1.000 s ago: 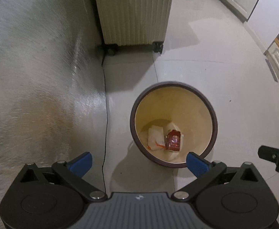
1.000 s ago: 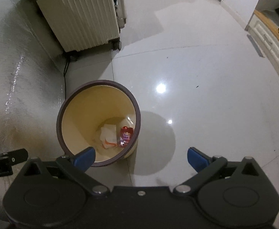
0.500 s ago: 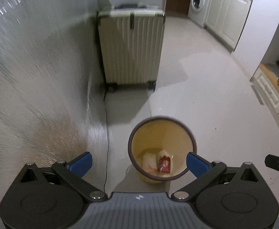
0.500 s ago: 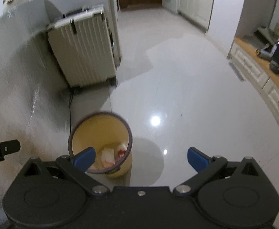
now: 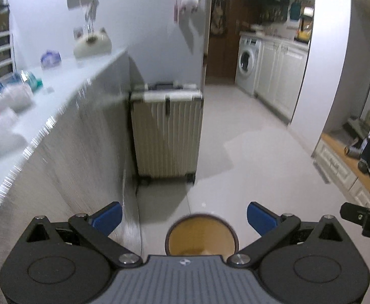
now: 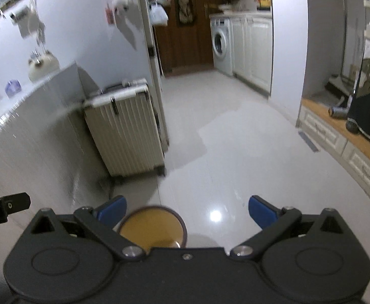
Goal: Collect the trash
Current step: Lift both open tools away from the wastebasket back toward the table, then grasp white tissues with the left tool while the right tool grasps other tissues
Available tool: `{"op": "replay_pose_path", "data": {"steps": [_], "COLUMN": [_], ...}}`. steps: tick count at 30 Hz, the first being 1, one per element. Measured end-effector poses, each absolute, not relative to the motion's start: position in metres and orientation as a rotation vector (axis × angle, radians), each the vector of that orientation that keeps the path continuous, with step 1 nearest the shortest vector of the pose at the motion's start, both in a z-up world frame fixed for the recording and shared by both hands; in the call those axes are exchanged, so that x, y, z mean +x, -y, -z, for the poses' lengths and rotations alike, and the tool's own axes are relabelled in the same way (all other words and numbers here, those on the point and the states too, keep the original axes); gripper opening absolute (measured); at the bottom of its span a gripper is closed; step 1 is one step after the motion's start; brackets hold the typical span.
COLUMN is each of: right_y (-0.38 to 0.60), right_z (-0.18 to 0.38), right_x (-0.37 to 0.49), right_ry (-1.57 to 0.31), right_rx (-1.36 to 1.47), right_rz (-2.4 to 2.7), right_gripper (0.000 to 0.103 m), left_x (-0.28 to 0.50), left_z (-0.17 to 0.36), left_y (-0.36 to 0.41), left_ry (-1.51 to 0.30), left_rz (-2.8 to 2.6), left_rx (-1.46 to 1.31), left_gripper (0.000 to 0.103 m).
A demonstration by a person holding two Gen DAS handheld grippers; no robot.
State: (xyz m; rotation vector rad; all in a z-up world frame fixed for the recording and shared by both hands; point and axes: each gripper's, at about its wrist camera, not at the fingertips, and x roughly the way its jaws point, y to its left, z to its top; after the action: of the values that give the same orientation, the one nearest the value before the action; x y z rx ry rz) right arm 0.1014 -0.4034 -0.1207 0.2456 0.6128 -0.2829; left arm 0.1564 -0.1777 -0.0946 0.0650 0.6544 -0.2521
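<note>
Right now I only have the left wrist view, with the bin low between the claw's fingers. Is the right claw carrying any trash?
Observer: No. The right claw is open, with nothing between its fingers.
Reviewer: Where does the bin sit for that claw?
Observer: The bin lies low and off-centre, beside its left finger, partly hidden by the claw's body.

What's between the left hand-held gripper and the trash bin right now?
Nothing visible. The left hand-held gripper is open and empty, and the trash bin sits on the floor just below and ahead of it, its opening uncovered. The suitcase stands farther back against the counter, off that line.
</note>
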Motion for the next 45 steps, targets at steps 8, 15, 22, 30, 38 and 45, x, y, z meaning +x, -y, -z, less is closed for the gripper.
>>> {"op": "replay_pose_path", "data": {"steps": [8,15,22,30,38,45], "right_y": [0.369,0.326,0.269,0.206,0.156,0.127], "right_z": [0.069,0.035,0.016,0.006,0.015,0.033], "right_x": [0.071,0.069,0.088,0.118,0.152,0.171], "right_ry": [-0.449,-0.341,-0.297,-0.234,-0.263,-0.288], "right_rx": [0.208,0.185,0.176,0.165,0.113,0.004], "right_rz": [0.236,0.152,0.008,-0.170,-0.305,-0.471], "right_gripper": [0.103,0.103,0.103,0.103,0.103,0.103], "left_x": [0.109,0.070,0.067,0.108,0.179,0.244], "left_z": [0.037,-0.012,-0.047,-0.067,-0.074,-0.037], "left_y": [0.146,0.102,0.048,-0.019,-0.054,-0.074], "left_ry": [-0.495,-0.357,-0.269,-0.257,-0.280,-0.376], "left_rz": [0.240,0.183,0.089,0.012,0.066,0.136], "left_rx": [0.031,0.047,0.122,0.140,0.134,0.086], "left_gripper": [0.103,0.103,0.103,0.103,0.103,0.103]}}
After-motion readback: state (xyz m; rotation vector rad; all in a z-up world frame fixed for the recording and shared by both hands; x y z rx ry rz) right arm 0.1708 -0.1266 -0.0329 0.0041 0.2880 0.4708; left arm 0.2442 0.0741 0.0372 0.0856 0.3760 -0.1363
